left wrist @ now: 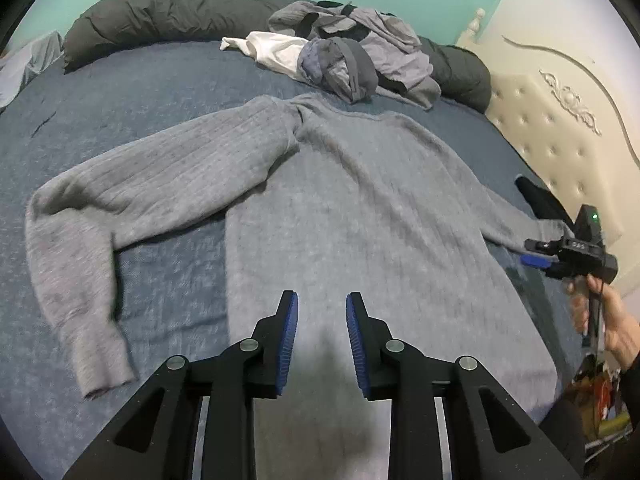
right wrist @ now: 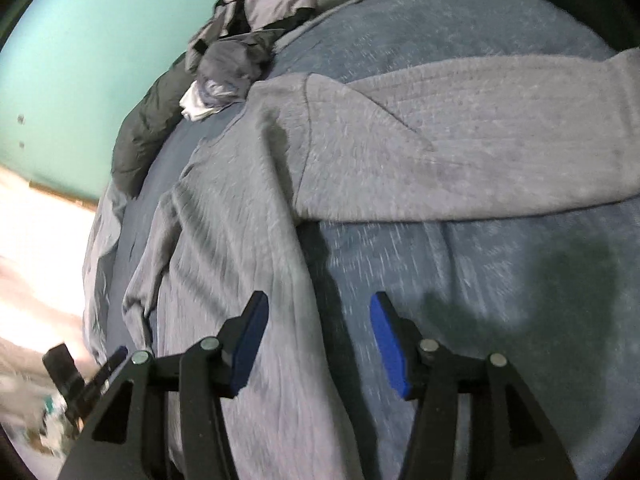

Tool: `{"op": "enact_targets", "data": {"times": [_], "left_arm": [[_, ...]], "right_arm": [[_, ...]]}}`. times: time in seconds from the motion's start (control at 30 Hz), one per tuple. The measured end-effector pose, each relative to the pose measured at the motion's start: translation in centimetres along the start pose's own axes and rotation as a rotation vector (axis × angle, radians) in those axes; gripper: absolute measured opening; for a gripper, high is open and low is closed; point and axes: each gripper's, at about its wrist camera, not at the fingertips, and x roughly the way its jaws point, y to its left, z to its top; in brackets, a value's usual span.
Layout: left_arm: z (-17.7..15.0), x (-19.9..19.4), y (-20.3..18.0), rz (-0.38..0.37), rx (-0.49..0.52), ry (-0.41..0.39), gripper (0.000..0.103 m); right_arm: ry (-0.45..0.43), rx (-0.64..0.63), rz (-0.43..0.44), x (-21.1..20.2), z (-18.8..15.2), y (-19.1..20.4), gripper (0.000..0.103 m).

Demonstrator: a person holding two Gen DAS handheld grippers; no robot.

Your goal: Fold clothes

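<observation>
Left wrist view: grey sweater [left wrist: 360,200] spread flat on the bed [left wrist: 160,80], sleeve at 9 o'clock; left gripper [left wrist: 322,320] and right gripper [right wrist: 318,328] both gape empty—pinch seams squarely, likely folding sleeves inward.

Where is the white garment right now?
In the left wrist view, the white garment lies at the bed's far edge, against the left side of the grey clothes pile, beyond the spread sweater.

A home bedroom: a bed [left wrist: 168,80] with blue cover, a cream tufted headboard [left wrist: 552,128] at right, clothes [left wrist: 352,48] heaped at the far side.
</observation>
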Motion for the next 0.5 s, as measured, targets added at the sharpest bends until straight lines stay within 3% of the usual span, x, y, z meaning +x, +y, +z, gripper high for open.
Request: {"op": "enact_targets", "data": {"times": [0.23, 0.43, 0.5], "left_arm": [[0.6, 2.9, 0.2, 0.017, -0.006, -0.045, 0.037], [0.2, 4.5, 0.8, 0.028, -0.012, -0.076, 0.038], [0.1, 5.1, 1.0, 0.032, -0.014, -0.086, 0.038]], "right_arm": [[-0.028, 0.109, 0.041, 4.8, 2.8, -0.3, 0.054], [-0.06, 0.202, 0.049, 6.9, 3.6, -1.5, 0.054], [-0.088, 0.213, 0.053, 7.0, 3.8, -1.8, 0.048]]}}
